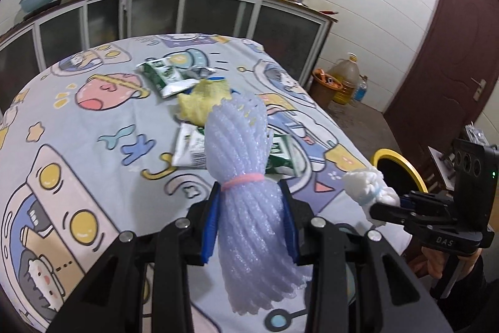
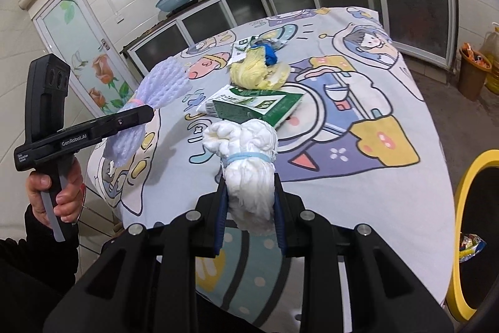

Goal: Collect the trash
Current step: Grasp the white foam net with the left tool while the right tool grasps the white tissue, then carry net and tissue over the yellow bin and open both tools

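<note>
My left gripper (image 1: 252,192) is shut on a pale purple foam net bundle (image 1: 243,152) tied with a pink band, held above the near table edge; it also shows in the right wrist view (image 2: 165,83). My right gripper (image 2: 249,180) is shut on a white crumpled wad (image 2: 249,145) tied with a blue band, seen in the left wrist view (image 1: 368,186) near a yellow-rimmed bin (image 1: 402,164). On the table lie a yellow crumpled rag (image 1: 202,99), green-white cartons (image 1: 165,77) (image 2: 255,105) and a blue scrap (image 2: 269,53).
The table wears a cartoon-print cloth (image 1: 78,145). The yellow-rimmed bin (image 2: 467,208) stands at the table's right side with wrappers inside. A brown bucket (image 1: 324,86) and oil jug (image 1: 346,77) stand by the wall. Cabinets (image 1: 218,11) lie behind.
</note>
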The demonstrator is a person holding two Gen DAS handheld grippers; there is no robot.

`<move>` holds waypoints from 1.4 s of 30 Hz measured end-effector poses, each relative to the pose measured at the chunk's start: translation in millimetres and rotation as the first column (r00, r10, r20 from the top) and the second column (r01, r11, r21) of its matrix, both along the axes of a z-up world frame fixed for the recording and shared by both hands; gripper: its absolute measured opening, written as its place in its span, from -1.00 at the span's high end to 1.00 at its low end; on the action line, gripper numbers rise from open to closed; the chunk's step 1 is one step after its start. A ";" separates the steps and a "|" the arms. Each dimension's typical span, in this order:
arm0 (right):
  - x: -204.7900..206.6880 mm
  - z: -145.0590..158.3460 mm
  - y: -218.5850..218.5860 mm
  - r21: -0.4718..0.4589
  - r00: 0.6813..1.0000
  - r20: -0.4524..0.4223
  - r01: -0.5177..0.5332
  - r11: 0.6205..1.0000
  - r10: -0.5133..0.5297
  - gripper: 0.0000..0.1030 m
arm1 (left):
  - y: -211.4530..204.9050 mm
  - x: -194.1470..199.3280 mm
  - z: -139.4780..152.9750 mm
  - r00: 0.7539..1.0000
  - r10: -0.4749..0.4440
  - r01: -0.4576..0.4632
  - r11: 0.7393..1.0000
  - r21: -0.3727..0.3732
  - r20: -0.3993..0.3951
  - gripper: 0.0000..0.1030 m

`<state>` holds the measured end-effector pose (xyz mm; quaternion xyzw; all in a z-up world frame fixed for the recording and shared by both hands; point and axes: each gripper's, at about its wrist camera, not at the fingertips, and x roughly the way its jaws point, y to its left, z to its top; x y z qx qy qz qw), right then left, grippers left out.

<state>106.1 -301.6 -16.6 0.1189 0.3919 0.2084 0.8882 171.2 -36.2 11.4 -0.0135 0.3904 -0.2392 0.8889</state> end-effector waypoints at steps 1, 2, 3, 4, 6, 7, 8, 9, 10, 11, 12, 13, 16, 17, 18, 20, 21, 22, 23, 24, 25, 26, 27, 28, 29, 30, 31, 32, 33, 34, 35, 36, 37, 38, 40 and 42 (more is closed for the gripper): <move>-0.4 -0.2 -3.1 0.000 1.000 0.000 0.007 1.000 -0.007 0.51 | -4.0 -0.4 0.2 1.000 -0.009 0.009 1.000 0.000 0.000 0.36; -0.6 -0.3 -5.7 -0.001 1.000 0.000 0.013 1.000 -0.013 0.51 | -9.6 -1.1 0.4 1.000 -0.021 0.021 1.000 -0.001 -0.002 0.36; -0.8 -0.2 -8.4 -0.002 1.000 0.001 0.020 1.000 -0.020 0.51 | -13.6 -1.3 1.1 1.000 -0.029 0.029 1.000 0.001 -0.003 0.36; -1.4 0.2 -10.4 -0.002 1.000 0.002 0.024 1.000 -0.024 0.51 | -18.4 -2.9 1.6 0.999 -0.036 0.036 0.999 0.003 -0.002 0.36; -2.9 1.0 -16.5 0.001 0.999 0.004 0.037 0.999 -0.037 0.51 | -29.1 -4.1 3.0 0.998 -0.055 0.055 0.998 0.007 0.002 0.36; -3.4 1.4 -18.9 0.001 0.999 0.005 0.042 0.999 -0.042 0.51 | -32.0 -3.7 3.2 0.998 -0.063 0.063 0.998 0.007 0.002 0.36; -4.0 1.7 -22.3 -0.001 0.999 0.008 0.051 0.999 -0.051 0.51 | -37.4 -4.4 4.2 0.997 -0.073 0.073 0.997 0.006 0.003 0.36; -4.5 2.1 -24.8 -0.002 0.998 0.009 0.057 0.998 -0.057 0.51 | -40.5 -4.6 4.3 0.997 -0.080 0.080 0.997 0.006 0.004 0.36; -4.7 2.1 -27.8 -0.001 0.998 0.009 0.064 0.998 -0.064 0.51 | -45.7 -5.1 5.1 0.996 -0.090 0.090 0.996 0.009 0.007 0.36; -5.2 2.0 -31.3 0.001 0.997 0.009 0.071 0.997 -0.071 0.51 | -50.0 -5.6 6.0 0.995 -0.095 0.095 0.995 0.012 0.009 0.36; -5.7 1.9 -35.1 0.001 0.997 0.009 0.079 0.997 -0.079 0.51 | -55.4 -6.7 7.2 0.995 -0.102 0.102 0.995 0.019 0.016 0.36; -6.2 1.8 -38.8 0.001 0.996 0.010 0.087 0.996 -0.087 0.51 | -60.8 -7.5 8.4 0.994 -0.111 0.110 0.994 0.026 0.022 0.36; -8.7 0.9 -52.2 0.005 0.993 0.008 0.119 0.993 -0.119 0.51 | -75.0 -7.9 12.5 0.989 -0.144 0.144 0.989 0.027 0.027 0.36; -8.9 0.6 -55.8 0.005 0.992 0.007 0.125 0.992 -0.125 0.51 | -79.3 -8.4 14.0 0.988 -0.151 0.150 0.988 0.030 0.030 0.36; -9.9 0.1 -61.9 0.006 0.990 0.008 0.141 0.990 -0.141 0.51 | -85.3 -8.9 15.5 0.986 -0.164 0.162 0.986 0.036 0.036 0.36; -11.5 -1.0 -71.2 0.009 0.987 0.008 0.160 0.987 -0.160 0.51 | -95.9 -9.3 17.8 0.982 -0.183 0.181 0.983 0.042 0.043 0.36; -12.7 -1.7 -75.3 0.010 0.986 0.008 0.169 0.986 -0.169 0.51 | -102.0 -9.1 18.6 0.980 -0.196 0.194 0.980 0.044 0.044 0.36; -13.5 -2.5 -80.2 0.011 0.984 0.007 0.180 0.984 -0.181 0.51 | -107.4 -8.8 19.3 0.977 -0.207 0.205 0.978 0.045 0.045 0.36; -14.0 -3.4 -84.9 0.012 0.982 0.007 0.191 0.982 -0.191 0.51 | -113.4 -8.1 20.1 0.975 -0.219 0.217 0.975 0.047 0.046 0.36; -14.5 -4.2 -89.7 0.012 0.980 0.007 0.199 0.980 -0.199 0.51 | -118.9 -7.7 20.6 0.972 -0.229 0.227 0.973 0.049 0.046 0.36; -14.8 -4.8 -92.9 0.013 0.979 0.007 0.206 0.979 -0.206 0.51 | -124.7 -7.8 21.1 0.970 -0.238 0.235 0.971 0.050 0.047 0.36; -15.9 -5.9 -98.7 0.014 0.976 0.006 0.218 0.976 -0.218 0.51 | -128.9 -7.7 20.7 0.969 -0.244 0.242 0.969 0.051 0.047 0.36; -16.4 -6.6 -102.8 0.016 0.974 0.005 0.226 0.974 -0.226 0.51 | -136.3 -7.1 20.6 0.965 -0.259 0.257 0.965 0.051 0.045 0.36; -16.9 -7.4 -107.1 0.017 0.972 0.004 0.236 0.972 -0.236 0.51 | -141.3 -6.3 20.0 0.962 -0.268 0.266 0.963 0.053 0.043 0.36; -18.2 -8.4 -112.8 0.017 0.969 0.004 0.249 0.968 -0.249 0.51 | -147.7 -5.4 19.6 0.960 -0.278 0.275 0.960 0.055 0.042 0.36; -18.6 -8.8 -117.1 0.016 0.966 0.003 0.258 0.966 -0.258 0.51 | -153.0 -4.9 19.2 0.957 -0.287 0.284 0.957 0.057 0.041 0.36; -19.1 -9.8 -123.0 0.016 0.963 0.003 0.270 0.963 -0.270 0.51 | -158.8 -4.6 18.9 0.954 -0.297 0.295 0.954 0.058 0.041 0.36; -20.4 -10.5 -128.1 0.017 0.959 0.003 0.283 0.959 -0.283 0.51 | -165.4 -4.4 18.3 0.950 -0.309 0.307 0.950 0.060 0.039 0.36; -20.9 -11.3 -132.5 0.016 0.956 0.002 0.294 0.956 -0.294 0.51 | -171.5 -4.0 18.5 0.947 -0.319 0.316 0.947 0.061 0.037 0.36; -22.0 -12.0 -136.9 0.014 0.953 0.002 0.304 0.952 -0.304 0.51 | -177.5 -4.5 18.2 0.944 -0.329 0.326 0.943 0.063 0.036 0.36; -23.8 -12.9 -143.7 0.012 0.947 0.004 0.322 0.947 -0.322 0.51 | -185.0 -4.7 17.9 0.939 -0.341 0.338 0.939 0.065 0.036 0.36; -24.8 -13.6 -148.3 0.012 0.943 0.004 0.333 0.943 -0.333 0.51 | -189.7 -5.0 17.3 0.936 -0.349 0.347 0.936 0.065 0.037 0.36; -26.1 -14.5 -154.7 0.013 0.938 0.001 0.346 0.938 -0.346 0.51 | -195.4 -5.1 17.0 0.932 -0.359 0.357 0.932 0.065 0.036 0.36; -28.0 -15.6 -162.1 0.012 0.931 -0.001 0.364 0.931 -0.364 0.51 | -201.6 -5.5 16.7 0.928 -0.371 0.368 0.928 0.065 0.035 0.36; -32.2 -16.8 -172.5 0.004 0.919 0.003 0.394 0.919 -0.394 0.51 | -212.0 -6.2 16.5 0.921 -0.389 0.386 0.920 0.067 0.035 0.36; -37.2 -17.3 -186.6 0.003 0.904 0.006 0.427 0.904 -0.428 0.51 | -221.9 -6.4 16.1 0.914 -0.404 0.402 0.913 0.064 0.034 0.36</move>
